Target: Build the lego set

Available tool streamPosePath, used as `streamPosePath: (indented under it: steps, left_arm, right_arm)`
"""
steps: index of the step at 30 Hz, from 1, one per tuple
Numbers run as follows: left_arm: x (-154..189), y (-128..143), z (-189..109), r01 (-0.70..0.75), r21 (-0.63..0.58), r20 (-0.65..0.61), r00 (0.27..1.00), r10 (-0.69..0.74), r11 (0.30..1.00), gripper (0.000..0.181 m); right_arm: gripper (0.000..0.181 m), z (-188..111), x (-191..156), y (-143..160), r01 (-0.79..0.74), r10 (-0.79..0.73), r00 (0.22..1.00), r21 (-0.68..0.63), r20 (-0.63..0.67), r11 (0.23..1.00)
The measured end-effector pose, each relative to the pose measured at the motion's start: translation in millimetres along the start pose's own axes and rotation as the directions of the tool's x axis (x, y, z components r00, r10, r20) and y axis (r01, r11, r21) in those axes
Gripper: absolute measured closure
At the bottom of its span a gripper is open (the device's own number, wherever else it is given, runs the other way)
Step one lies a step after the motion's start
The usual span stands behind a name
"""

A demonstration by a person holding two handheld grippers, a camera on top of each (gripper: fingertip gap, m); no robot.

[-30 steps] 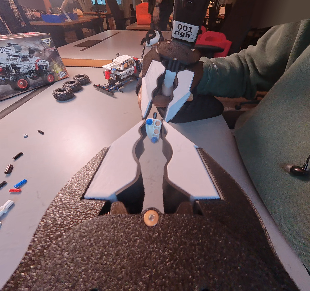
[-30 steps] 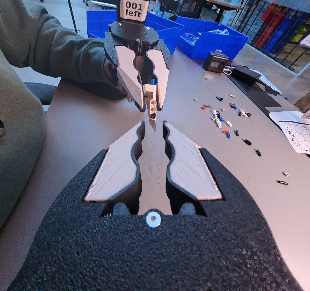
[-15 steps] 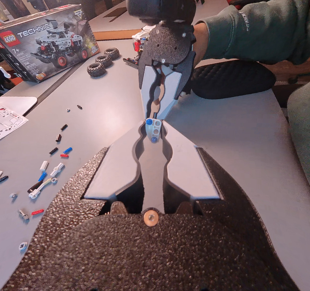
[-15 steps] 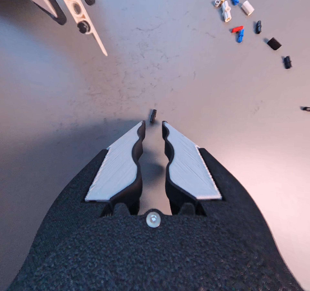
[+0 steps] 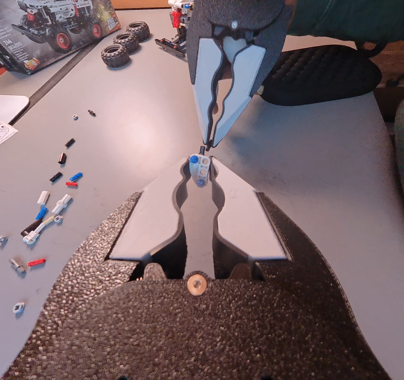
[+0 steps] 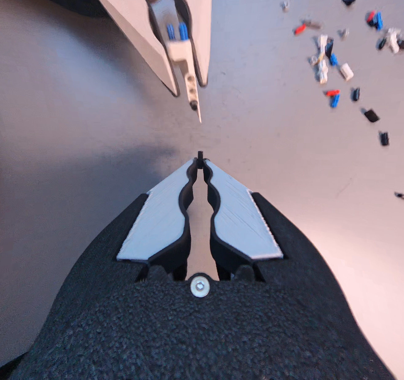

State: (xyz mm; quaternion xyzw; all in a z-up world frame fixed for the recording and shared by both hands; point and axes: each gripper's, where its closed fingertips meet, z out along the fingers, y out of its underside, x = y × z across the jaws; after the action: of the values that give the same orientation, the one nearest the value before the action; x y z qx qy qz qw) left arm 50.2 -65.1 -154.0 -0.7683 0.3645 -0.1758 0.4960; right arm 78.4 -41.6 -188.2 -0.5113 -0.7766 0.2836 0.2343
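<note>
A smooth grey table [image 5: 140,111] carried everything. At its far left stood the set's box [image 5: 50,19], and just beside it three black tyres [image 5: 125,43] lay in a row. The half-built white truck [image 5: 181,17] sat beyond them. Small loose pins and connectors [image 5: 54,196], black, blue, red and white, lay scattered along the left side, near a printed instruction sheet [image 5: 5,129] at the edge.

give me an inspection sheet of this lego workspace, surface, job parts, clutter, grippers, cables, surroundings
Surface: grey table, bare between the parts.
Job's things: white beam with blue pins; black pin; partly built truck; three tyres.
Clutter: loose small pieces in a row; set box; a sheet's corner.
Grippers: left hand-held gripper shut on the beam; right hand-held gripper shut on the pin, tip near the beam.
Cables: nothing seen.
Surroundings: green sleeve; black chair seat.
</note>
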Motion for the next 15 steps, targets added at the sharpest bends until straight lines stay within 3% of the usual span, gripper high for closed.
streamPosePath:
  steps: [7, 15]
  left_arm:
    - [14.3, 6.5, 11.9, -0.071, -0.077, -0.007, 0.997, 0.071, 0.994, 0.166]
    - [18.6, 11.8, 16.0, -0.078, -0.107, -0.020, 0.997, 0.076, 0.991, 0.166]
  right_arm:
    - [0.177, -7.5, -19.2, -25.8, 0.096, -0.096, 0.995, 0.019, -0.009, 0.995]
    - [0.177, -1.5, -19.3, -26.4, 0.139, -0.140, 0.990, -0.052, -0.016, 0.989]
